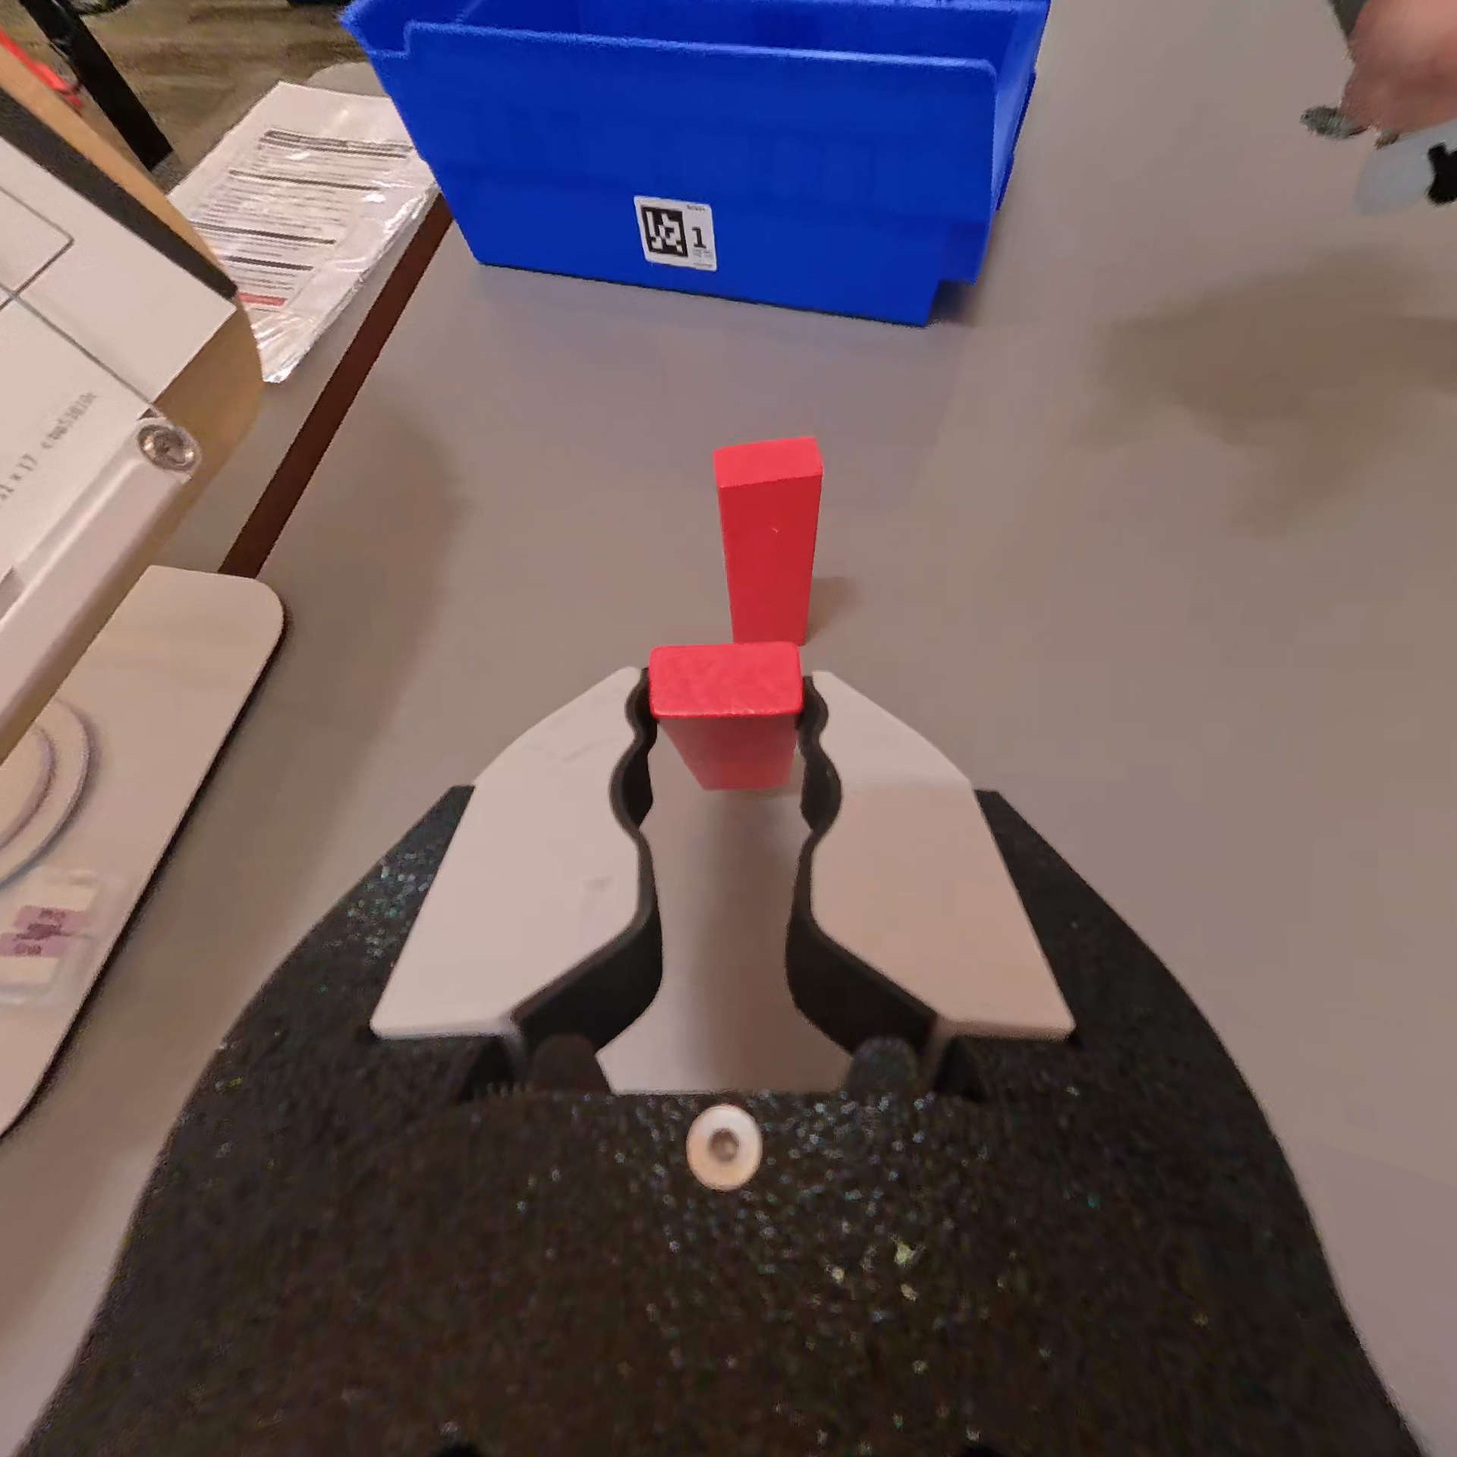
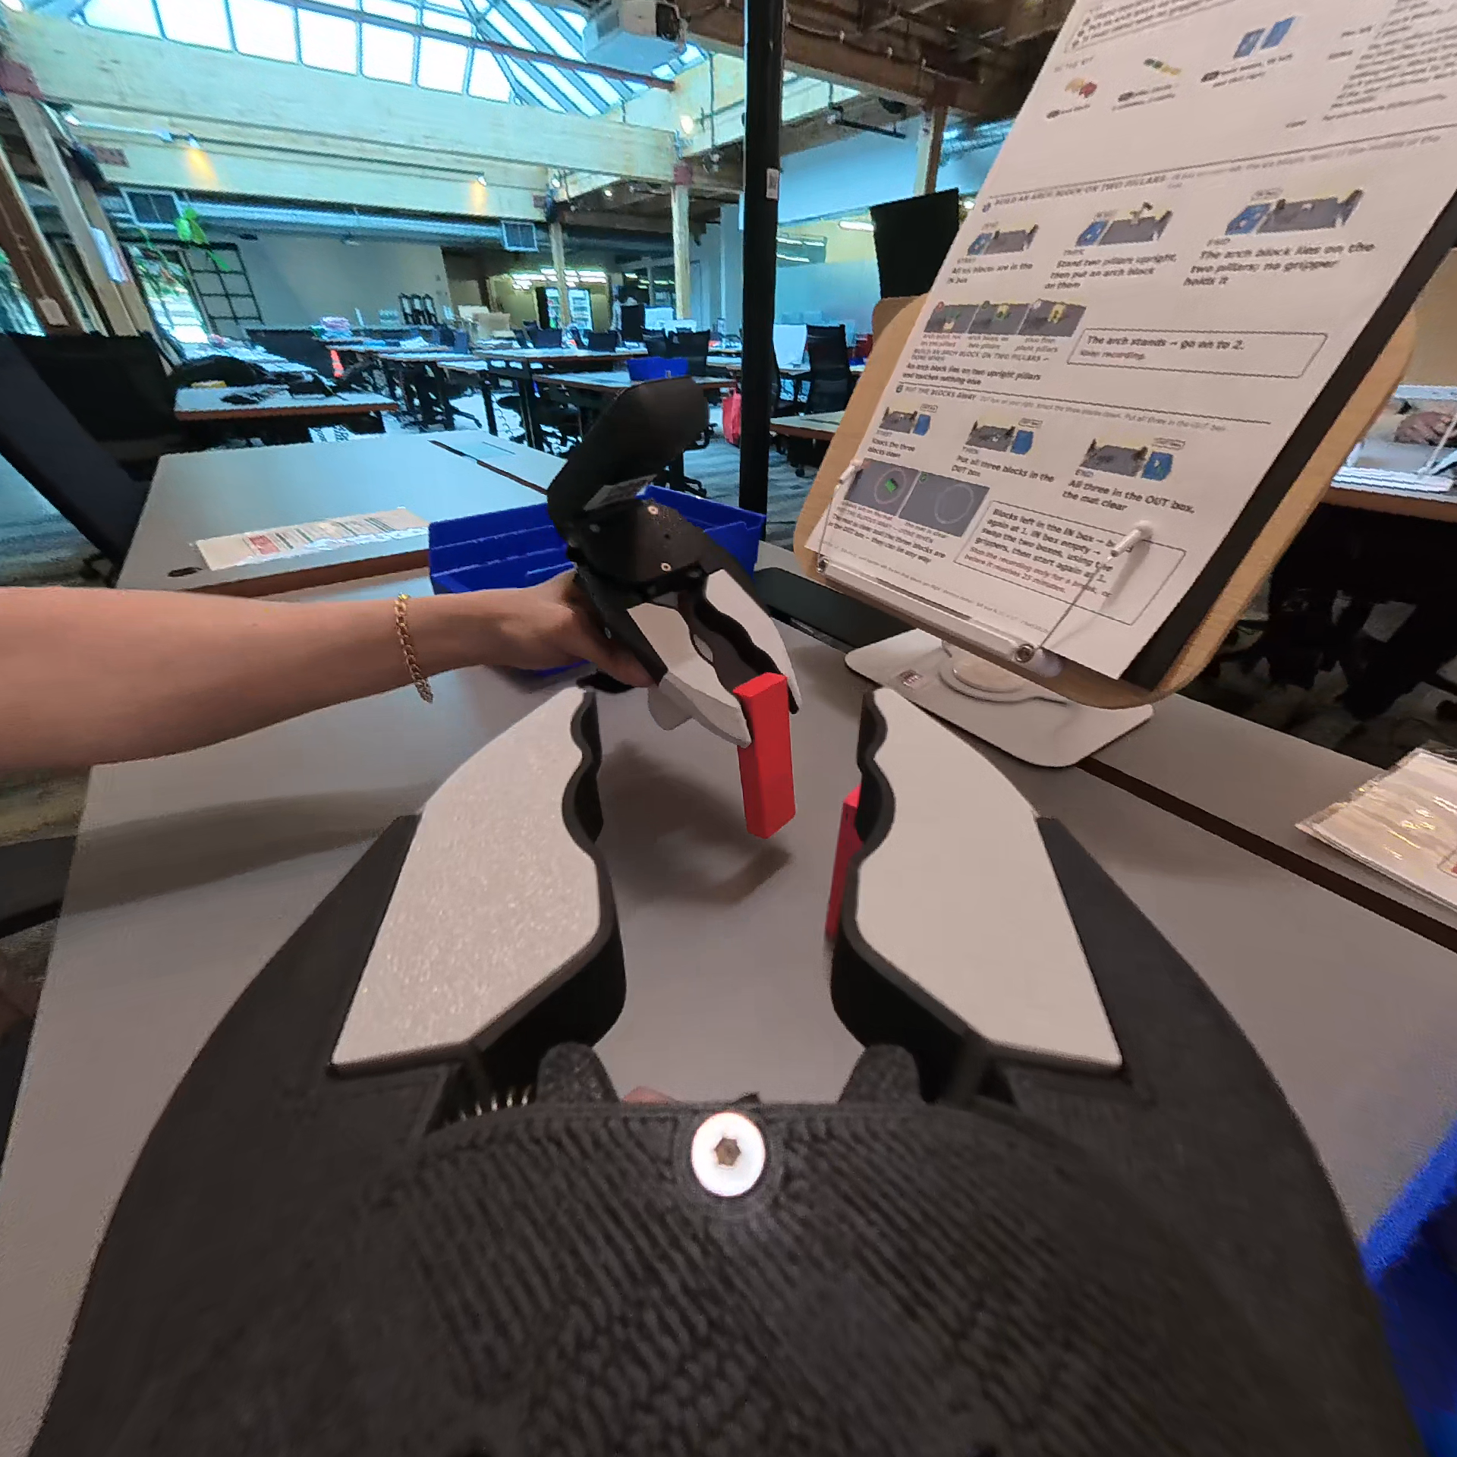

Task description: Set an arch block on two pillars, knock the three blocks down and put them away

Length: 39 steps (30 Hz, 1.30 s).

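Left wrist view: left hand-held gripper (image 1: 725, 694) clamps a red block (image 1: 729, 713); second red block (image 1: 769, 544) stands at 12 o'clock on the desk (image 1: 1104, 631). Right hand-held gripper (image 2: 729, 725) gapes, empty.

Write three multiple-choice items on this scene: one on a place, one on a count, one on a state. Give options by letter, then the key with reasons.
1. Where is the blue plastic bin in the left wrist view?
A. beyond the red blocks
B. between the left gripper's fingers
C. on the tilted instruction board

2. How many red rectangular wooden blocks show?
A. one
B. two
C. four

3. What is the right gripper doing?
A. open, holding nothing
B. clamping a block
C. gripping the bin

Key:
1 A, it sits on the grey table behind them.
2 B, one block is held by the left gripper, one stands upright.
3 A, its fingers are spread, nothing between.
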{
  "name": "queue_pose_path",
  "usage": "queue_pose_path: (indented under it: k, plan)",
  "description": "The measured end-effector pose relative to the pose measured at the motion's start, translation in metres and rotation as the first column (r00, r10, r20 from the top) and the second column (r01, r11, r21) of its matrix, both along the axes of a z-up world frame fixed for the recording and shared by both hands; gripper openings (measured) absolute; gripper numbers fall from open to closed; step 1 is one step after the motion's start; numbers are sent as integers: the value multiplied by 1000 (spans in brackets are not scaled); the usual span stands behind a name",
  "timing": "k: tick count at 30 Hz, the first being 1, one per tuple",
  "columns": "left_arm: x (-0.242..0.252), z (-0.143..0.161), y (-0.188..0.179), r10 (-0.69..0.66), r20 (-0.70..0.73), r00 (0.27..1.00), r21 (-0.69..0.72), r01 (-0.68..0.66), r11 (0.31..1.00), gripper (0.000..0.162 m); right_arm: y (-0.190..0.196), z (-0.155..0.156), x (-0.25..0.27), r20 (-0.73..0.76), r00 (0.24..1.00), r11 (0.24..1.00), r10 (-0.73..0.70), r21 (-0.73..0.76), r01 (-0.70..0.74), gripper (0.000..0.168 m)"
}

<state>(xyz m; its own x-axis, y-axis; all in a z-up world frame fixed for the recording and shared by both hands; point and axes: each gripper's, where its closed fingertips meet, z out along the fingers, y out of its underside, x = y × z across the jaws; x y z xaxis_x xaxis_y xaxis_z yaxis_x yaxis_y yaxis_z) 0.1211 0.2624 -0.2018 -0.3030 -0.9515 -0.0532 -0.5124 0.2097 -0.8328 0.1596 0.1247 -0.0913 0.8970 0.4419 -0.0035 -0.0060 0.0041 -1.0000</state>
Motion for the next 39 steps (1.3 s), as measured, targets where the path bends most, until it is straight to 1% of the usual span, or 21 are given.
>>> queue_pose_path:
  k: [5, 9, 20, 31, 39]
  plan:
    - [6, -15, -4, -43, -90, 995, 48, 47, 998, 34, -4, 2, 7, -21, 1000, 1000, -8, 14, 8, 62]
    - [5, -21, -2, -54, -128, 990, 78, 64, 995, 34, -4, 0, 12, -22, 1000, 1000, -20, 9, 21, 61]
    - [8, -25, 0, -80, -149, 986, 57, 89, 994, 34, -2, -1, 9, -15, 1000, 1000, -9, 8, 9, 60]
    - [9, -25, -3, -103, -192, 976, 131, 130, 983, 35, 0, -3, 8, -18, 1000, 1000, -6, 4, 6, 60]
    - [7, -26, 2, -92, -182, 979, 105, 112, 988, 35, 1, -4, 4, -16, 1000, 1000, 6, 3, -6, 60]
